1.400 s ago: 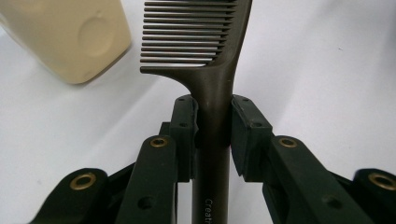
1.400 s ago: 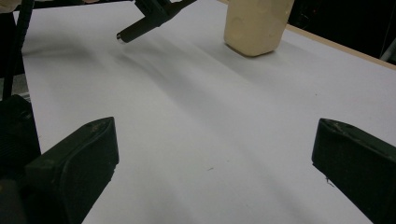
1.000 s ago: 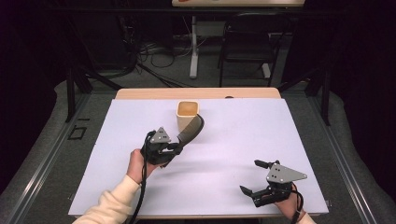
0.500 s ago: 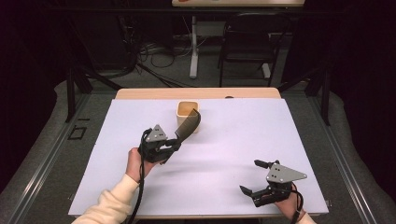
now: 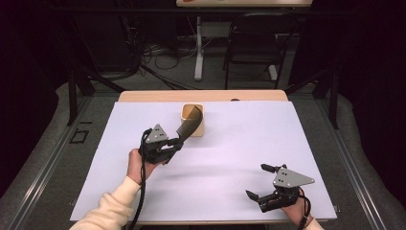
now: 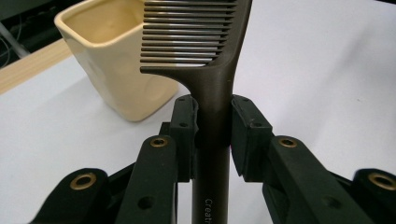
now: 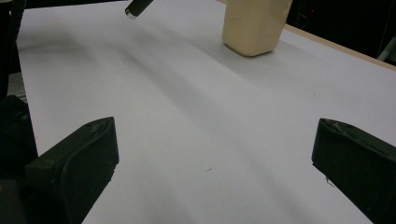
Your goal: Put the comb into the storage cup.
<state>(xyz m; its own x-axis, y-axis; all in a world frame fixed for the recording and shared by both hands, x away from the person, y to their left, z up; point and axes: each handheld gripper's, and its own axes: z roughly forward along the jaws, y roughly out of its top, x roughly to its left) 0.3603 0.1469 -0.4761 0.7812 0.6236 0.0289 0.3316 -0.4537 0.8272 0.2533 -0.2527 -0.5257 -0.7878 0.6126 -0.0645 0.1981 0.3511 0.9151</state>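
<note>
A dark brown comb (image 5: 188,125) is held by its handle in my left gripper (image 5: 178,142), whose jaws are shut on it. In the left gripper view the comb (image 6: 212,70) rises between the black pads (image 6: 184,126), its teeth up near the rim of a cream square cup (image 6: 109,51). Seen from above, the comb's toothed end leans over the mouth of the cup (image 5: 197,129), which stands at the back middle of the white table sheet. My right gripper (image 5: 261,182) rests near the front right of the table, jaws wide open with nothing between them.
The white sheet (image 5: 230,153) covers most of a wooden table (image 5: 143,96). In the right gripper view the cup (image 7: 254,25) stands far ahead, and the comb's handle end (image 7: 137,7) pokes in at the top left. A dark chair (image 5: 258,43) and cables lie beyond the table.
My left gripper has carried the comb a little toward the cup, so its toothed end now leans over the cup's mouth. The right gripper has not moved.
</note>
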